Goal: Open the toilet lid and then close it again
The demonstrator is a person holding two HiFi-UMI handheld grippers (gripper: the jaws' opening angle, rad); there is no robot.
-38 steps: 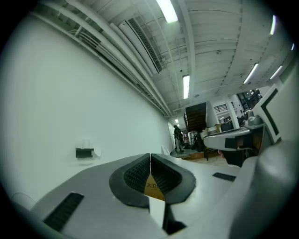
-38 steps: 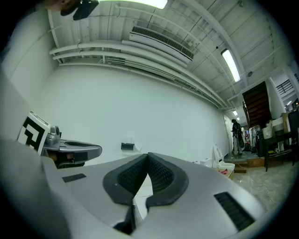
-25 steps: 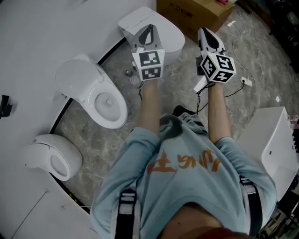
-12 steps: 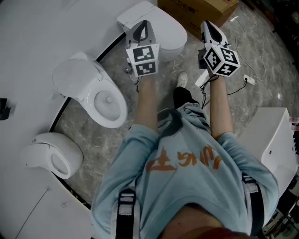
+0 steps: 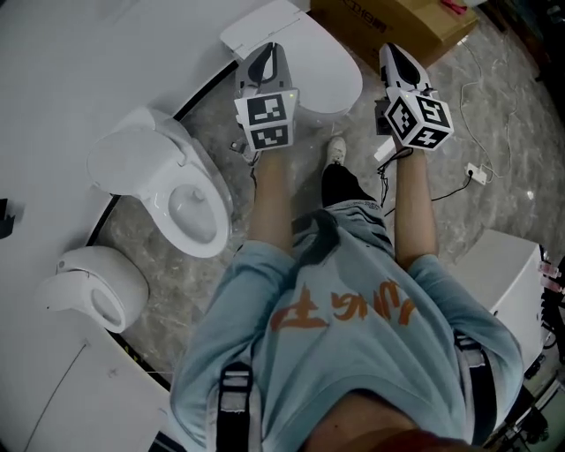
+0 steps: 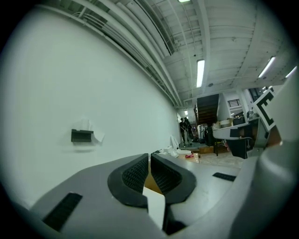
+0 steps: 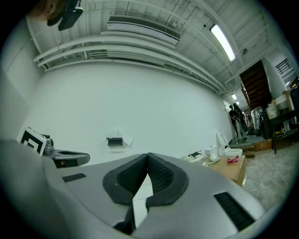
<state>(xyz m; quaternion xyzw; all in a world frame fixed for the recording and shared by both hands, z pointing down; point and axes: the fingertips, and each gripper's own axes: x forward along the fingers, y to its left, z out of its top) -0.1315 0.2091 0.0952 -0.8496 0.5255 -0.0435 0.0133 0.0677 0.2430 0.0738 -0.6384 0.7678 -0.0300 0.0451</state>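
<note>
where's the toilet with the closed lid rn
In the head view the closed toilet sits top centre, partly behind the left gripper, with the cardboard box at its right and an open toilet at lower left.

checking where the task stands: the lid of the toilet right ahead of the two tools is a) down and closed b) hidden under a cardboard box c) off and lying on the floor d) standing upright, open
a: the lid lies flat with no bowl showing, unlike the open toilet to the left, whose bowl is bare.
</note>
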